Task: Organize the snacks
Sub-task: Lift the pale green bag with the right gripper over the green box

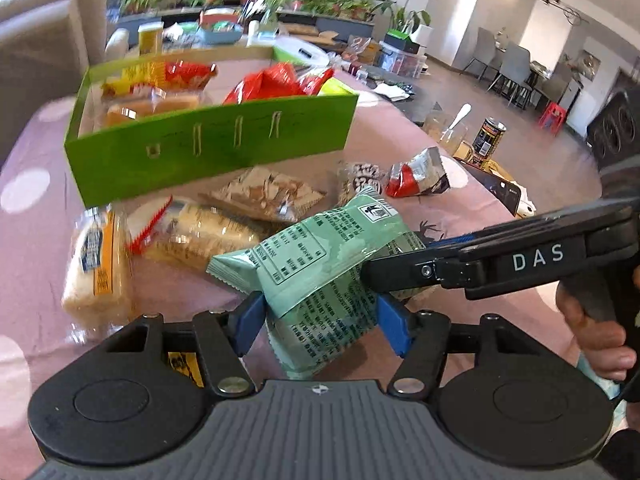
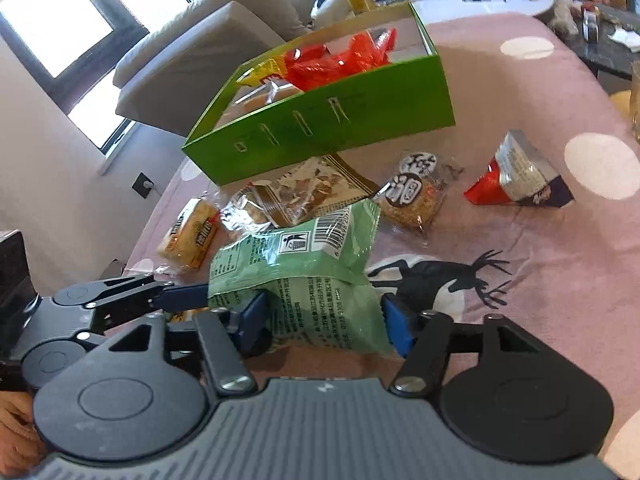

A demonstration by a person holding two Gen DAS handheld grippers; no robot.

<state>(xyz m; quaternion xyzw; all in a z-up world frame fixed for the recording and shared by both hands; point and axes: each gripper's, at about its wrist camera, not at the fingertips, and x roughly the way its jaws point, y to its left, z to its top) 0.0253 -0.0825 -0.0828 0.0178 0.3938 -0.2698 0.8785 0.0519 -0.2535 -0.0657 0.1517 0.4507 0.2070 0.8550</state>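
Nearest, both tongs have the green packet: the left tongs [image 1: 320, 322] are clamped on its lower end, blue pads pressed into the foil, and the right tongs [image 2: 324, 322] are clamped on the same packet [image 1: 320, 264] from the other side. Held by two grips, the limp bag seems lifted just clear of the pink bench [image 1: 460, 184], probably so it can be steadied or passed over. Just beyond lie loose snacks: a bread pack [image 1: 98, 262], a cracker pack [image 1: 262, 194], a round cake [image 2: 416, 194] and a red-silver pouch [image 1: 418, 176]. Farther back stands the green box [image 1: 208, 148], open-topped and part filled with red and yellow packs, likely where everything is headed.
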